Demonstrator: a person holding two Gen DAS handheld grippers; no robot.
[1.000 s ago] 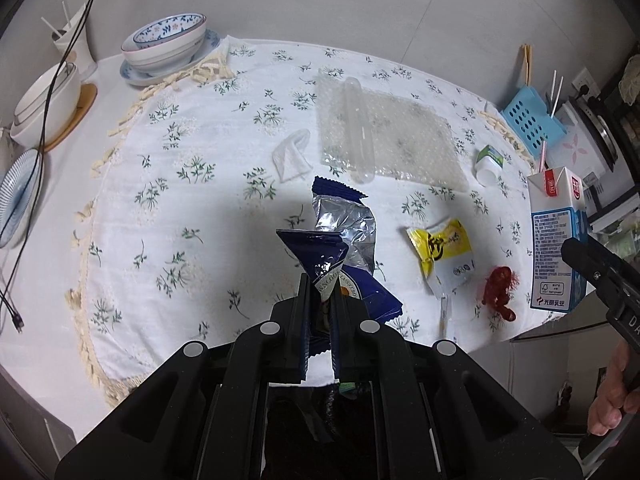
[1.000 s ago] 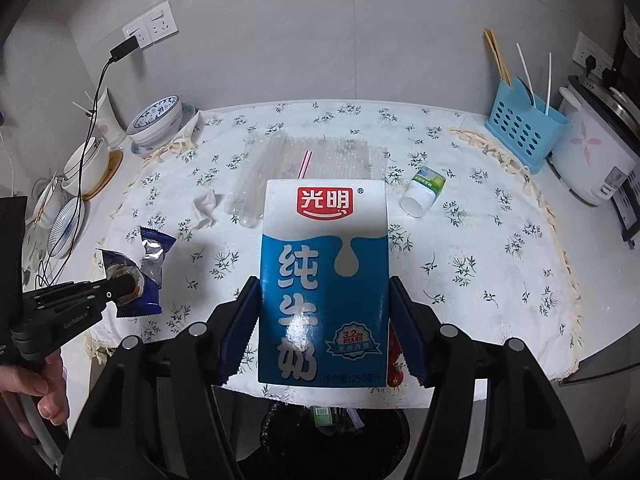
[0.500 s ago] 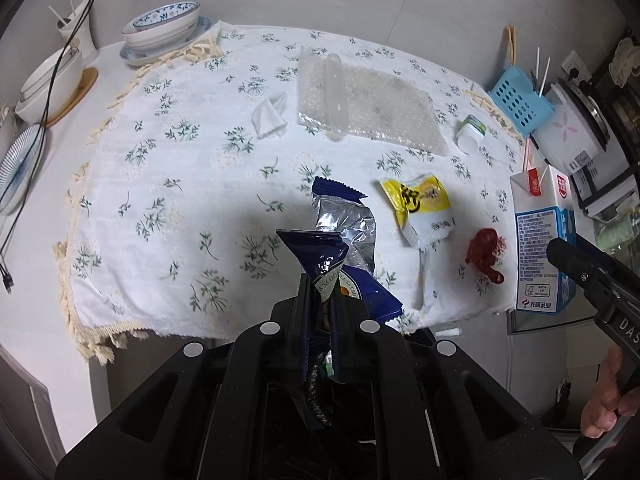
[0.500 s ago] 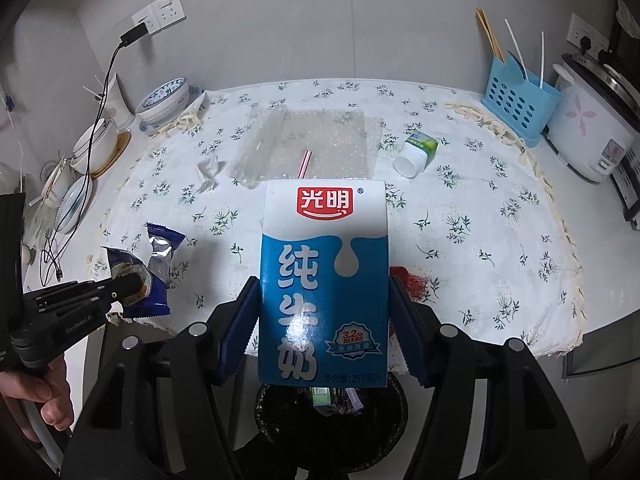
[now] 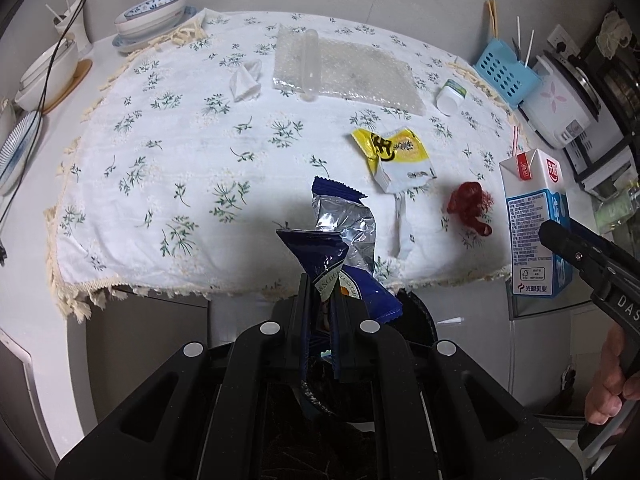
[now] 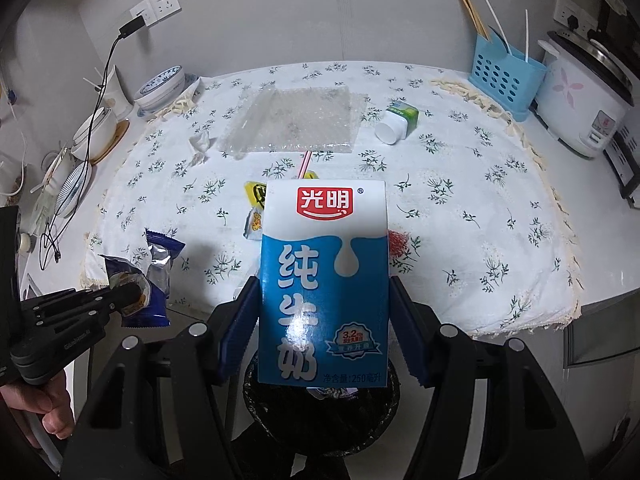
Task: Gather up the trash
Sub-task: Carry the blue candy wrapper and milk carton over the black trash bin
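Though gripped, "光明" milk carton (image 6: 324, 280)

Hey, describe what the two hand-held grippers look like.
Both are matte black plastic with silver screw heads. The left hand-held gripper has narrow dark-blue finger pads; the right hand-held gripper has blue ridged pads. White lettering marks their sides. No sleeves show.
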